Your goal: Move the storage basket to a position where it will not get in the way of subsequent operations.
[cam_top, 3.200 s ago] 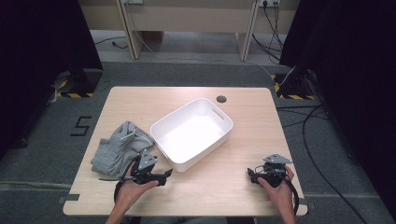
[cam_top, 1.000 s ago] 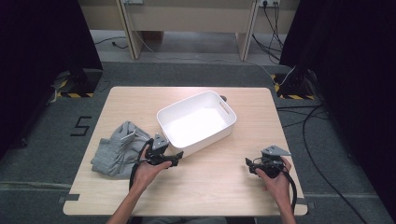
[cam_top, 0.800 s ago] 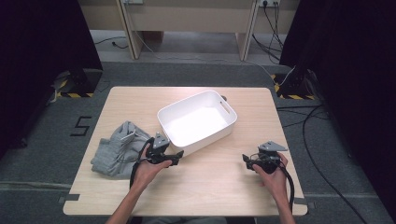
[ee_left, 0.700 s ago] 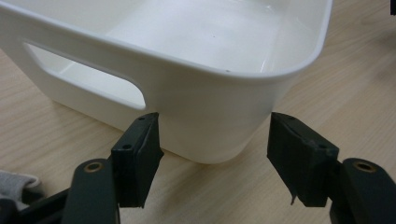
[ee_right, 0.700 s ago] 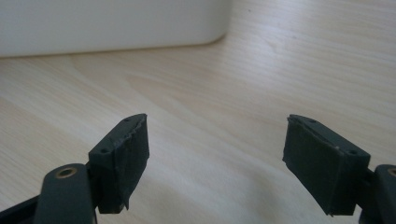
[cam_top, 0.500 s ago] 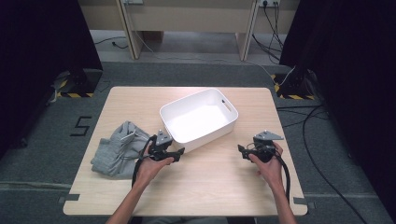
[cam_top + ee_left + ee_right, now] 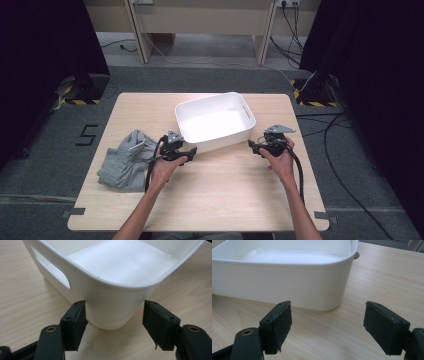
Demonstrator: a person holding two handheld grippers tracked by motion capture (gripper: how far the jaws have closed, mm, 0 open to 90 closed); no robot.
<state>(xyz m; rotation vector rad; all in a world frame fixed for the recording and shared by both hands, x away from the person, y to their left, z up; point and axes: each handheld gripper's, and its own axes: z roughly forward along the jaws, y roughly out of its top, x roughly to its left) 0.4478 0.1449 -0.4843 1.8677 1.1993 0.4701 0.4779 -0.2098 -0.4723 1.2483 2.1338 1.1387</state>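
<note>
1. Left gripper [image 7: 113,322]: we see its jaws, just closing, straddle the near corner of the white bin [image 7: 215,122]; no pad pressing yet.
2. Right gripper [image 7: 332,327]: jaws spread, empty, bin ahead-left, apart.
3. We judge left nearer.
4. Bin mid-table [image 7: 210,195], long axis crosswise.

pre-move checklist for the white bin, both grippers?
1. Left gripper straddles the white bin corner: ok.
2. Left pads pressing the wall: not ok; jaws have just been closing, one pad is at the wall, a gap shows at the other.
3. Right gripper on the bin: not ok, open and short of it.
4. Bin empty: ok.
5. Grey cloth apart from bin: ok.
</note>
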